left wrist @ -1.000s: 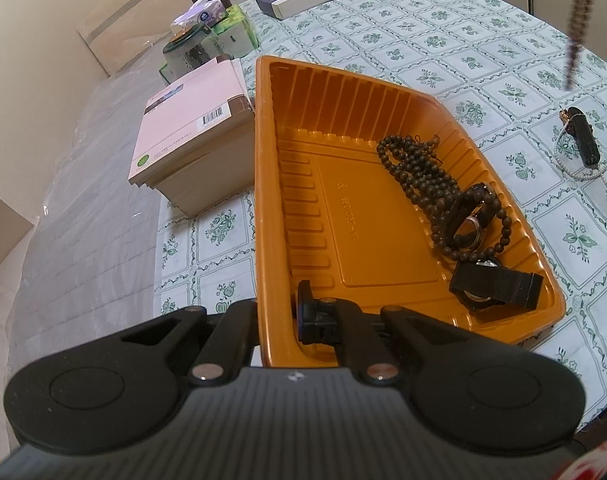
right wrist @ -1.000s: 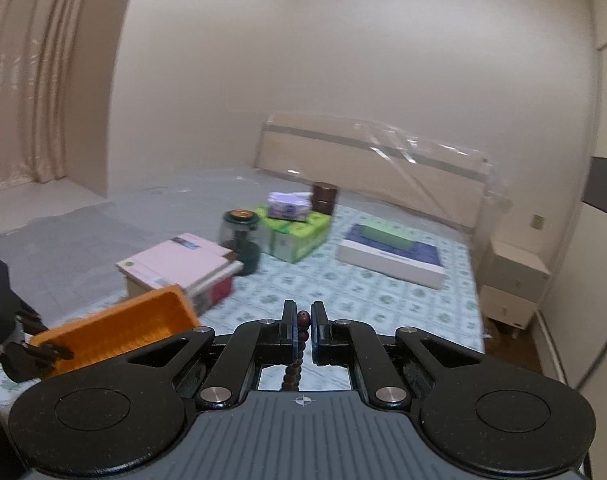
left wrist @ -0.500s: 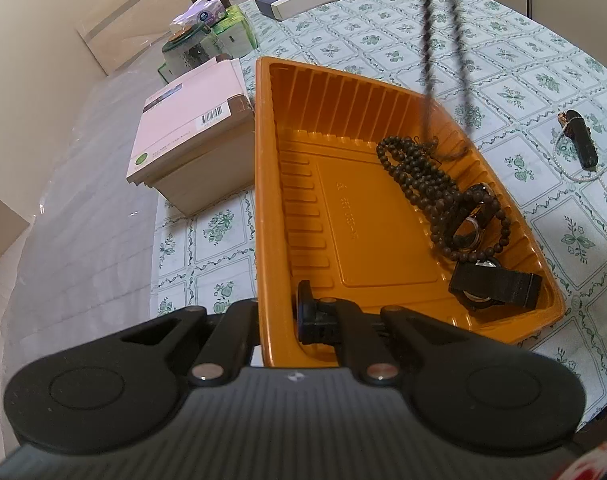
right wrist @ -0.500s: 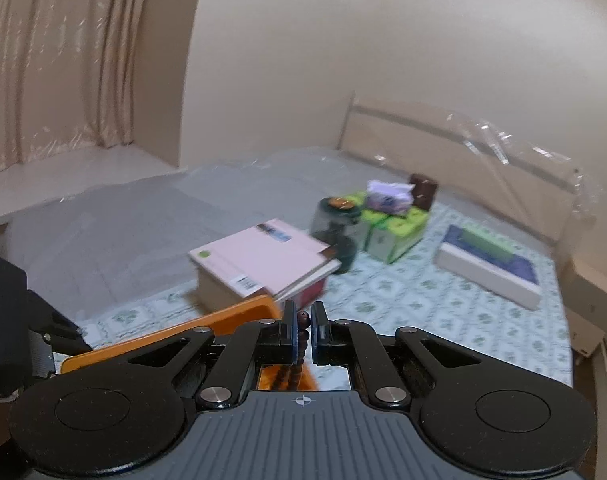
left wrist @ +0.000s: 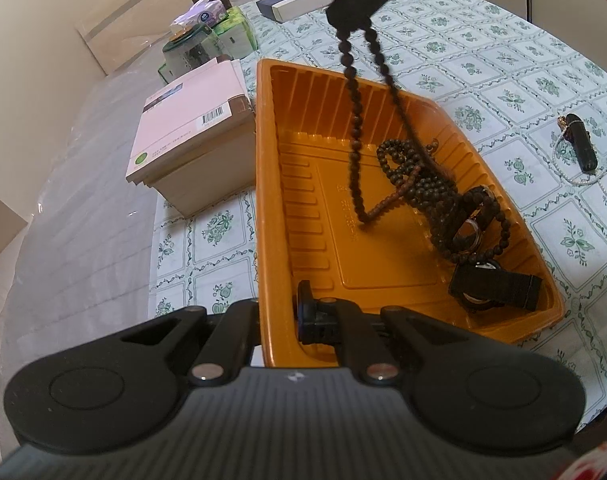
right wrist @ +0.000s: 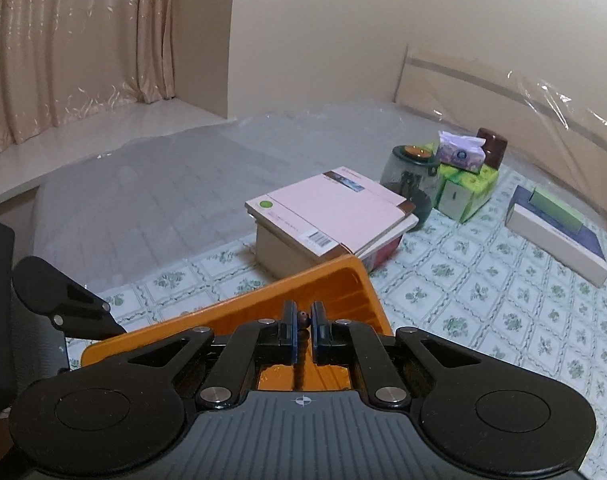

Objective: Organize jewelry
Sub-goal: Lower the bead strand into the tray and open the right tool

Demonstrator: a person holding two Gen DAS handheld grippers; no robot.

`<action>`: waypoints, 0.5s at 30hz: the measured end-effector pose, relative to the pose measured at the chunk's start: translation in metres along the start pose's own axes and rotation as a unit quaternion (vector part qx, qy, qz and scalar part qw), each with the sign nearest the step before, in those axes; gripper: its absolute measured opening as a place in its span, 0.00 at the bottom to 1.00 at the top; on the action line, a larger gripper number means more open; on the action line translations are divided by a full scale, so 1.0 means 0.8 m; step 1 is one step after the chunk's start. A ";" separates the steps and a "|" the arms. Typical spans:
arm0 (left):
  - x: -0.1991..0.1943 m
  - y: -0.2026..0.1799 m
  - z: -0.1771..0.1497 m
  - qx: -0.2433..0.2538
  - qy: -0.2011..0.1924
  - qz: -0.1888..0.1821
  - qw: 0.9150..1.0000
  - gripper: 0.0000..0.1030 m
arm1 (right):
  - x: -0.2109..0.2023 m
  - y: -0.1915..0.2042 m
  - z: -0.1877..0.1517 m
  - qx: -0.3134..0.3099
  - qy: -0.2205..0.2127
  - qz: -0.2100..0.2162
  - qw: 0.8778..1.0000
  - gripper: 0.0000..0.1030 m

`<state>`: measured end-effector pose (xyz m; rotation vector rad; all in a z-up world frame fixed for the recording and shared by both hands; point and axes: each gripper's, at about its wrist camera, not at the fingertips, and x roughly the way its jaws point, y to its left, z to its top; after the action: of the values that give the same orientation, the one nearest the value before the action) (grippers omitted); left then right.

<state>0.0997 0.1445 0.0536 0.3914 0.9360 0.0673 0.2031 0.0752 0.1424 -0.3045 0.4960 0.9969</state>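
right hand-held gripper pinched shut on bead strand, dangling into orange tray, low end touching tray floor. left hand-held gripper clamped on tray's near rim. risk: strand tangling with beads and watches piled there, or snagging on release. pendant lying outside; its cord cut off.

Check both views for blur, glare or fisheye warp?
Left wrist view: sharp in the middle, though the hanging dark wooden bead strand is softly smeared; the ribbed orange plastic tray shows mild sheen; edges curve strongly. Right wrist view: slightly soft overall; glare on the clear plastic sheet.
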 end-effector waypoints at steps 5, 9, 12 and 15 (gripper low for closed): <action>0.000 0.000 0.000 0.000 0.000 0.000 1.000 0.03 | 0.002 -0.001 -0.007 0.004 0.007 0.005 1.000 0.06; 0.001 0.000 0.000 0.000 0.000 0.000 1.000 0.03 | 0.002 -0.005 -0.009 0.012 0.008 0.011 1.000 0.06; 0.001 0.000 -0.001 0.000 0.001 0.001 1.000 0.03 | -0.002 -0.014 -0.010 0.027 0.000 0.012 1.000 0.08; 0.003 0.002 -0.002 -0.002 0.001 0.000 1.000 0.03 | -0.013 -0.024 -0.015 0.043 -0.009 -0.003 0.999 0.42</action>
<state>0.0995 0.1468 0.0515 0.3871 0.9375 0.0703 0.2117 0.0526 0.1382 -0.2193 0.5190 0.9685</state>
